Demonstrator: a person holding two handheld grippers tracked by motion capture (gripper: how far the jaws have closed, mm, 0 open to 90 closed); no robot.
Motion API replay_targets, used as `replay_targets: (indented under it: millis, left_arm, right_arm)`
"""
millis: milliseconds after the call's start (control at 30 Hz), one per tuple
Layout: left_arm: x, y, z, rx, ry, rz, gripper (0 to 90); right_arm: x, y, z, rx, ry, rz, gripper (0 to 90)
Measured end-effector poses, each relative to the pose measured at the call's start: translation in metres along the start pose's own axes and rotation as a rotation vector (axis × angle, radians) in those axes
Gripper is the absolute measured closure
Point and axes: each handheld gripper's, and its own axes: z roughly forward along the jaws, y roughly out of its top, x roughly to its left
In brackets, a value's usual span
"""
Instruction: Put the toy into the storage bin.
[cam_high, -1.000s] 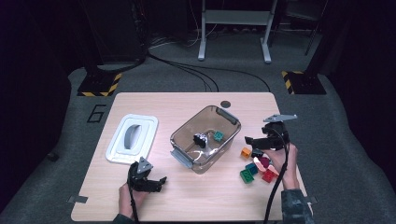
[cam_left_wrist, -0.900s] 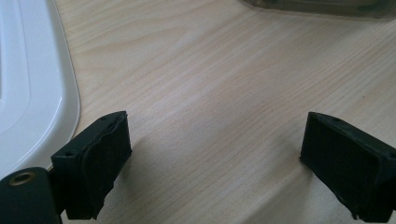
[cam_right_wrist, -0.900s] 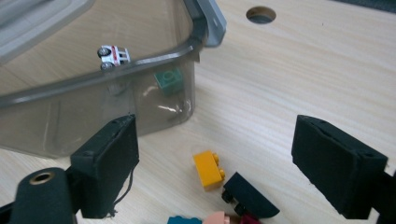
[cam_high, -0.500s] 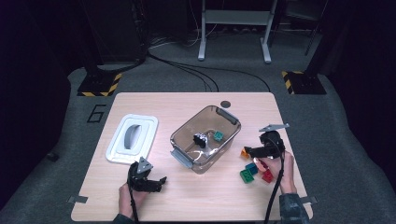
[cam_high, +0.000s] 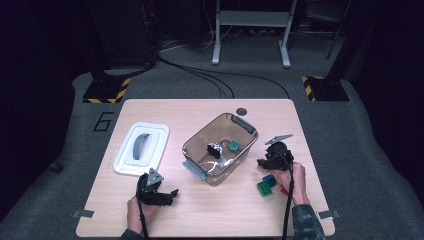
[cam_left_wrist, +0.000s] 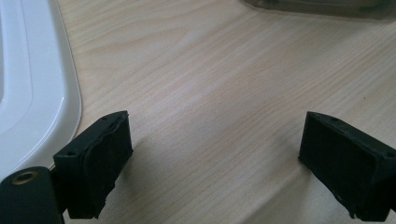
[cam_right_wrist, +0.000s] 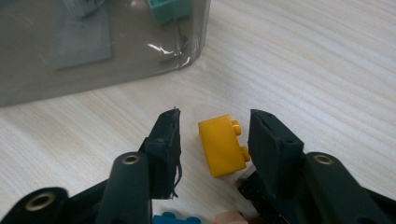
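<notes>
Yellow brick (cam_right_wrist: 222, 145) lies between the closing right gripper (cam_right_wrist: 214, 140) pads, untouched; centre it, close squarely, lift toward bin (cam_right_wrist: 93, 42).

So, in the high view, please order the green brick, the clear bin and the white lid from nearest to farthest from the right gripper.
1. Green brick, just below the right gripper.
2. Clear bin, to its left.
3. White lid, far left.

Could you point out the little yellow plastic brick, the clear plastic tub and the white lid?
Yellow plastic brick (cam_right_wrist: 221, 144), right gripper view, its top face.
Clear plastic tub (cam_high: 248, 128), high view, its far rim.
White lid (cam_high: 157, 145), high view, its right edge.
</notes>
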Motion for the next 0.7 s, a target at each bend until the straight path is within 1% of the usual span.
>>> replay_targets:
  millis: [67,100,133,167,200,233,300,333,367,400,433,467,500,533,567,633,700]
  left_arm:
    - [0.000,0.000,0.000,-0.001,0.001,-0.003,9.2]
    - [0.000,0.000,0.000,-0.001,0.000,-0.004,9.2]
    - [0.000,0.000,0.000,-0.002,0.000,-0.003,9.2]
    - [0.000,0.000,0.000,-0.002,0.000,-0.003,9.2]
    - [0.000,0.000,0.000,-0.001,0.000,-0.002,9.2]
    - [0.000,0.000,0.000,-0.001,0.000,-0.003,9.3]
    - [0.000,0.000,0.000,-0.001,0.000,-0.002,9.2]
    - [0.000,0.000,0.000,-0.001,0.000,-0.002,9.2]
    - [0.000,0.000,0.000,-0.001,0.001,-0.003,9.2]
    - [0.000,0.000,0.000,0.000,0.001,-0.003,9.2]
    - [0.000,0.000,0.000,0.000,0.001,-0.003,9.3]
    - [0.000,0.000,0.000,-0.001,0.001,-0.003,9.3]
    - [0.000,0.000,0.000,-0.001,0.001,-0.003,9.3]
    - [0.000,0.000,0.000,-0.001,0.001,-0.002,9.3]
    - [0.000,0.000,0.000,-0.001,0.001,-0.003,9.3]
    - [0.000,0.000,0.000,-0.001,0.001,-0.003,9.3]
    - [0.000,0.000,0.000,-0.001,0.001,-0.002,9.3]
  right_arm:
    - [0.000,0.000,0.001,0.011,-0.007,-0.005,55.3]
    - [0.001,0.001,0.005,0.032,-0.023,-0.007,56.0]
    - [0.001,0.001,0.006,0.041,-0.028,-0.006,57.5]
    - [0.002,0.002,0.008,0.053,-0.044,-0.004,58.8]
    - [0.002,0.002,0.010,0.058,-0.042,-0.006,59.4]
    - [0.003,0.002,0.011,0.066,-0.053,-0.012,61.9]
    - [0.006,0.002,0.014,0.084,-0.059,-0.017,65.7]
    - [0.007,0.001,0.015,0.082,-0.056,-0.025,67.1]
    - [0.009,0.002,0.015,0.082,-0.065,-0.026,67.3]
    - [0.009,0.001,0.016,0.070,-0.068,-0.025,67.5]
    - [0.009,0.001,0.016,0.070,-0.068,-0.025,67.5]
    - [0.010,0.001,0.016,0.059,-0.075,-0.017,67.7]
    - [0.009,0.000,0.015,0.061,-0.061,-0.016,67.7]
    - [0.009,0.000,0.015,0.047,-0.063,-0.004,67.7]
    - [0.007,-0.001,0.013,0.047,-0.058,-0.006,67.7]
    - [0.005,-0.002,0.009,0.027,-0.038,0.016,67.7]
    - [0.004,-0.003,0.006,0.008,-0.032,0.028,67.7]
